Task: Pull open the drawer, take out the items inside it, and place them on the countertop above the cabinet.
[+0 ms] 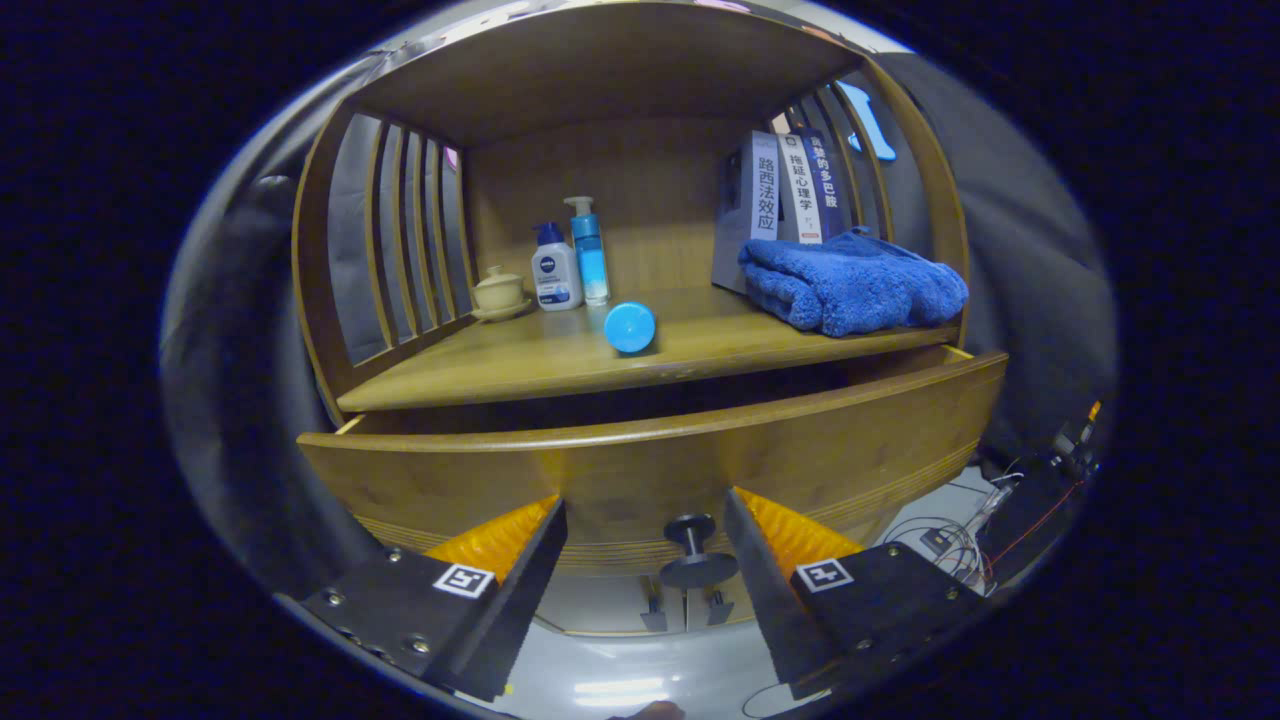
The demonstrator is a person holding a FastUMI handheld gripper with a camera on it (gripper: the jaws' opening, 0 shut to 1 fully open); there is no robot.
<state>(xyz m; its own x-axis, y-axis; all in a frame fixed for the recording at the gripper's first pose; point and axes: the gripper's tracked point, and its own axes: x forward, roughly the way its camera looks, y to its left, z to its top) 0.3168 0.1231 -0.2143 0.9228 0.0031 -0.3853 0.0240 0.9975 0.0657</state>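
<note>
Home-style booth: wooden cabinet [650, 450], toiletries [557, 268]

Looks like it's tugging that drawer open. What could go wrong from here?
The gripper is open, its fingers either side of the drawer knob without pressing it, so a pull could slip off. The drawer is only slightly out. Later, the blue round jar near the countertop edge could be knocked off.

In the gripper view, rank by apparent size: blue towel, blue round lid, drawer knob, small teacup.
1. blue towel
2. drawer knob, between the open jaws and nearest the camera, so inflated
3-4. blue round lid and small teacup look alike.
</note>
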